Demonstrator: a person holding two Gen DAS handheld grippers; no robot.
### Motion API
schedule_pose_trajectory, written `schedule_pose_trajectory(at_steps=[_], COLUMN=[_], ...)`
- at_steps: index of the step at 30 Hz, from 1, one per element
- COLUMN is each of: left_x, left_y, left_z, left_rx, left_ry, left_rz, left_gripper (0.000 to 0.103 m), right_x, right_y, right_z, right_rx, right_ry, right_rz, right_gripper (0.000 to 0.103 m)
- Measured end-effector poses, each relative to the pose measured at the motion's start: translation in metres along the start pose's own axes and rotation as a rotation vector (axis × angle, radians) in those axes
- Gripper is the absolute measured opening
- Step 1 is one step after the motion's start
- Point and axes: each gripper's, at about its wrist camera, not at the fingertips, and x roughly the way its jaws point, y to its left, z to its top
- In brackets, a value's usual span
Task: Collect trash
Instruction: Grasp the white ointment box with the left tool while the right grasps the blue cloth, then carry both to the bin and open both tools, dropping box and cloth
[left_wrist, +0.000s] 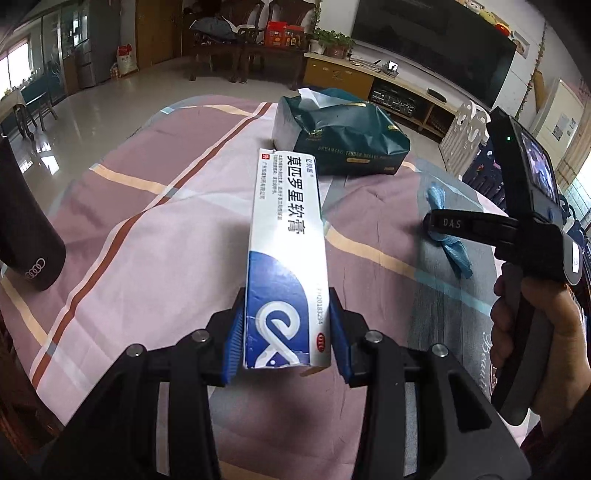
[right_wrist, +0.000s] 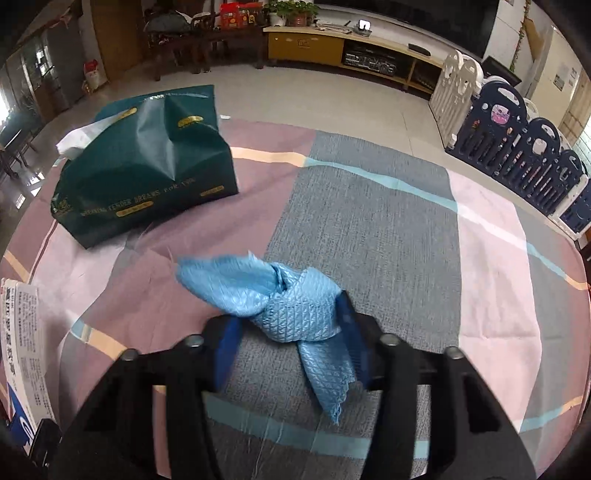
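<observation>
My left gripper (left_wrist: 286, 332) is shut on a white and blue ointment box (left_wrist: 286, 236) and holds it lengthwise above the table. The box's edge also shows at the far left of the right wrist view (right_wrist: 22, 332). My right gripper (right_wrist: 290, 339) is open around a knotted blue plastic wrapper (right_wrist: 291, 306) that lies on the tablecloth; the right pad touches it, the left pad stands apart. In the left wrist view the right gripper (left_wrist: 439, 225) sits over the same wrapper (left_wrist: 456, 251) at the right.
A dark green tissue pack (left_wrist: 343, 133) lies at the table's far side, also seen in the right wrist view (right_wrist: 147, 166). A black cup (left_wrist: 26, 229) stands at the left edge. The striped tablecloth (left_wrist: 147, 221) covers the table. Baby fence panels (right_wrist: 517, 147) stand beyond the right edge.
</observation>
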Motion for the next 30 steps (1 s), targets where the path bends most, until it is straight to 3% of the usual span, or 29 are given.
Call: schedule_pose_trajectory(at_steps=[2,6,12,21,30], left_x=[-0.003,-0.017,-0.067,-0.197,-0.293], left_y=[-0.002,-0.012,-0.039,-0.091,-0.128], left_z=[-0.001,-0.002,-0.012,-0.075,-0.145], left_rx=[0.009,0.041,0.107,0.276,0.472], left_ry=[-0.016,-0.058,-0.122,-0.186,-0.203], left_rz=[0.0,-0.004,-0.036,-0.203,-0.356], left_gripper=[0.042,0.041,0.041,0.041,0.042], right_x=[-0.008,-0.051,-0.152,-0.285,-0.375], right_y=[-0.007,-0.021,-0.057,-0.101,-0.136], right_z=[-0.005,-0.033,-0.117,-0.222,-0.297], right_rx=[0.036,0.038,0.088,0.22,0.339], right_ry=[-0.014,-0.063,-0.123,-0.21,-0.29], right_rz=[0.05,0.048,0.048,0.025,-0.071], right_gripper=[0.034,0.034,0.033,0.034,0.034])
